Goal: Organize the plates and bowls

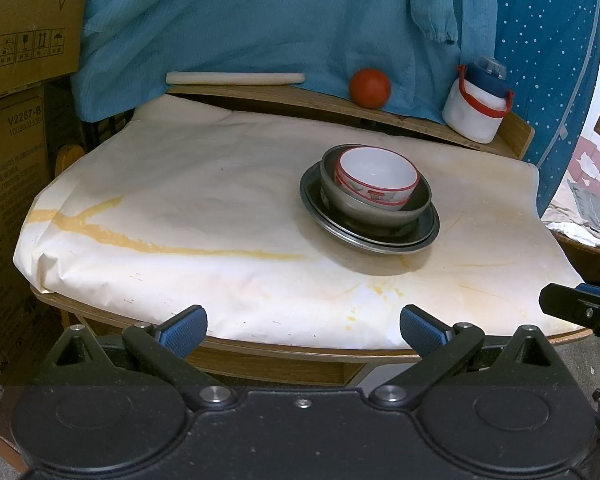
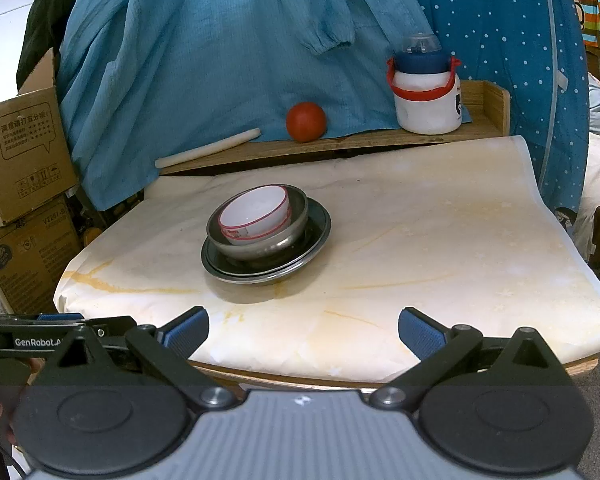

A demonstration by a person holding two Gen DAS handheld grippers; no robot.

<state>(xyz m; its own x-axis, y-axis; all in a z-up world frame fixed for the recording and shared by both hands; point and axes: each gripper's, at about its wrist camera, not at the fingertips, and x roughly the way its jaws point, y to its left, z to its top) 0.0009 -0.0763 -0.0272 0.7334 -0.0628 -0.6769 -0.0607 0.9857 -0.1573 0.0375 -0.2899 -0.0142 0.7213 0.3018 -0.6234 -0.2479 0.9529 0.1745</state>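
Note:
A white bowl with a red rim sits tilted inside a steel bowl, which stands on stacked dark steel plates on the paper-covered table. My left gripper is open and empty at the table's near edge, well short of the stack. My right gripper is open and empty at the near edge too. The right gripper's body shows at the right edge of the left wrist view, and the left gripper's body shows at the left of the right wrist view.
On a wooden shelf at the back lie a white roll, a red ball and a white jug with a blue lid. Blue cloth hangs behind. Cardboard boxes stand left.

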